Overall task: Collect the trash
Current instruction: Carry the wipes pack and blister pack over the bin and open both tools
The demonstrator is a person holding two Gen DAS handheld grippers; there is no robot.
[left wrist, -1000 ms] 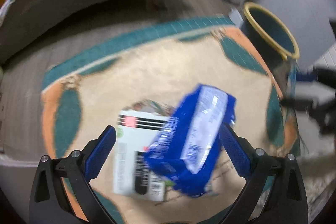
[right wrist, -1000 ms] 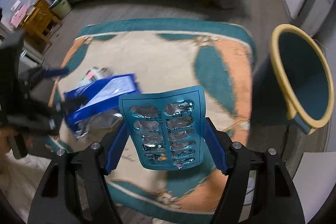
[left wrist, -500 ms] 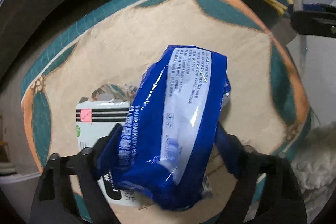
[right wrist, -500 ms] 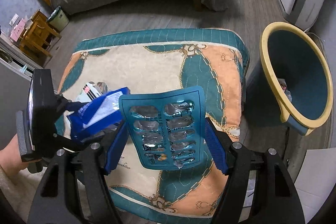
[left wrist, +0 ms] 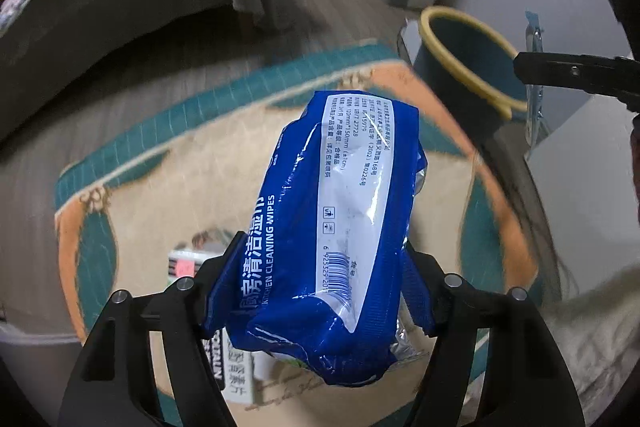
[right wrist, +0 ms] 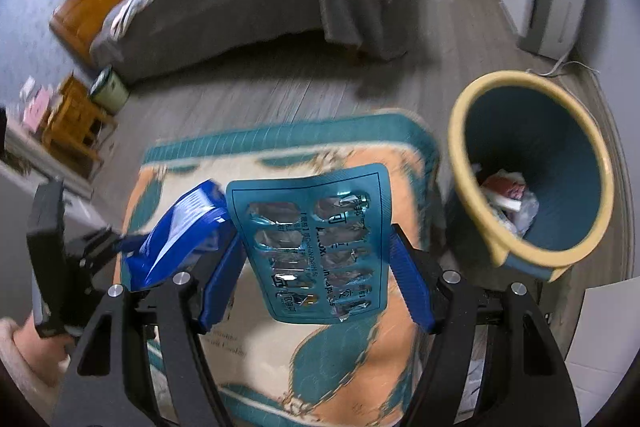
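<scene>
Box (left wrist: 236,363) on rug mostly hidden behind wipes pack (left wrist: 336,227). One pack: left gripper (left wrist: 320,291) closing on it. One blister sheet (right wrist: 316,247) (emptied) clamped in right gripper (right wrist: 316,279). One bin (right wrist: 532,179), contents blurred.

The crinkled blue plastic wipes pack (left wrist: 332,227) I'm holding reads "KITCHEN CLEANING WIPES" beside large white Chinese characters; its white back panel carries small print with "120mm*150mm" and a barcode. The teal foil blister sheet (right wrist: 316,247) bears print too blurred to read.
</scene>
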